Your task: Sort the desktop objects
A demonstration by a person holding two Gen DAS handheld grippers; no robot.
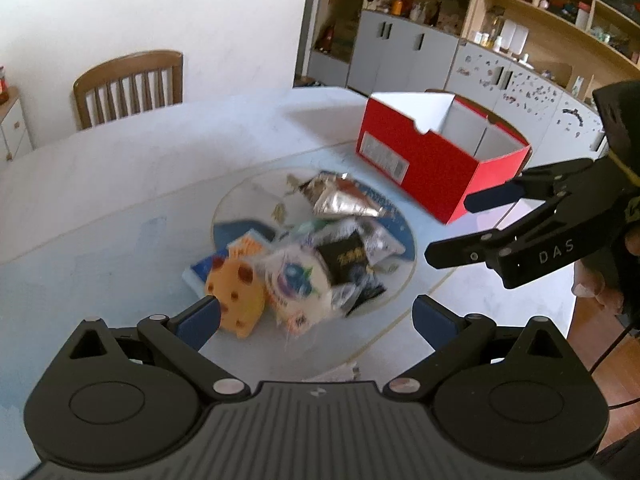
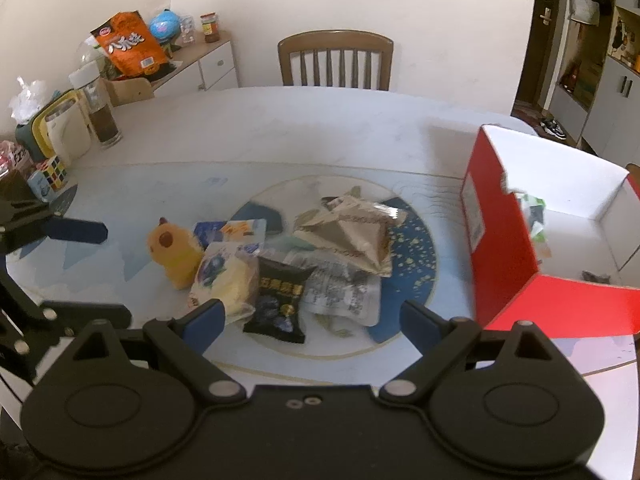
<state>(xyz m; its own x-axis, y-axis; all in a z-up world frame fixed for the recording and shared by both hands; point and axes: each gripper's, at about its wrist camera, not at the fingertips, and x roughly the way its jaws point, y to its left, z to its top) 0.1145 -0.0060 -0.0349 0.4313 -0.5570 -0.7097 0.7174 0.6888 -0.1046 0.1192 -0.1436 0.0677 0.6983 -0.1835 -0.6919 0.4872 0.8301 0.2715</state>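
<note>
A pile of snack packets lies on a round blue mat (image 2: 416, 256) on the table. In it are a yellow plush toy (image 2: 176, 252) (image 1: 236, 300), a blueberry packet (image 2: 224, 276) (image 1: 296, 280), a black packet (image 2: 280, 300) (image 1: 346, 258) and a silvery triangular packet (image 2: 348, 232) (image 1: 344, 200). An open red box (image 1: 436, 152) (image 2: 504, 240) stands to the right with a few items inside. My left gripper (image 1: 316, 320) (image 2: 108, 274) hovers open just before the toy, holding nothing. My right gripper (image 2: 312, 324) (image 1: 452, 228) hovers open before the black packet, also holding nothing.
A wooden chair (image 2: 336, 60) stands at the table's far side. On the table's left edge are a bottle (image 2: 98, 108), a white container (image 2: 66, 132) and a puzzle cube (image 2: 54, 170). A side cabinet (image 2: 208, 64) holds an orange bag. Shelves (image 1: 520, 20) fill the right wall.
</note>
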